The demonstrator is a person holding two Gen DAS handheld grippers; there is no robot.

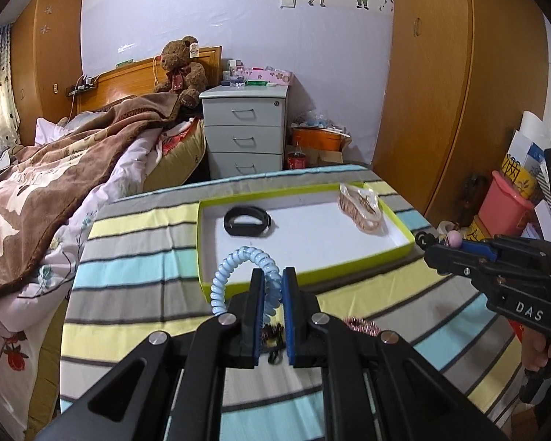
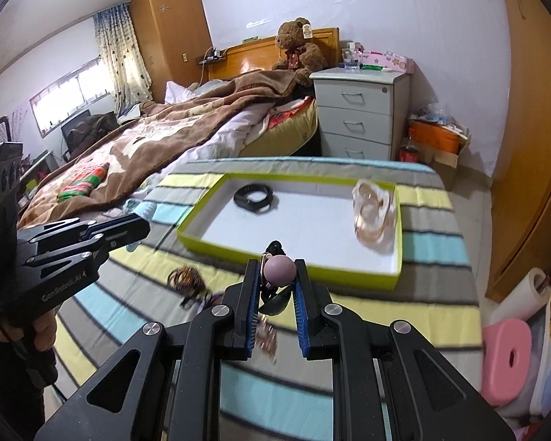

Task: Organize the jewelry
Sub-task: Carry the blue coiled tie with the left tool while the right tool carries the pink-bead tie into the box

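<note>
The left gripper [image 1: 273,279] hovers above the striped desk [image 1: 136,257], jaws clenched on a blue coil hair tie [image 1: 238,268] at the tray's [image 1: 305,275] six o'clock edge. The right gripper [image 2: 275,275], level at three o'clock, grips a pink-balled hair tie [image 2: 279,271] near the tray's front rim.

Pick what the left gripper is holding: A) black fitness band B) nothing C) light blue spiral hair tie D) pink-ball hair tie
C: the left gripper is shut on the light blue spiral hair tie; the black fitness band lies in the green-rimmed tray.
</note>
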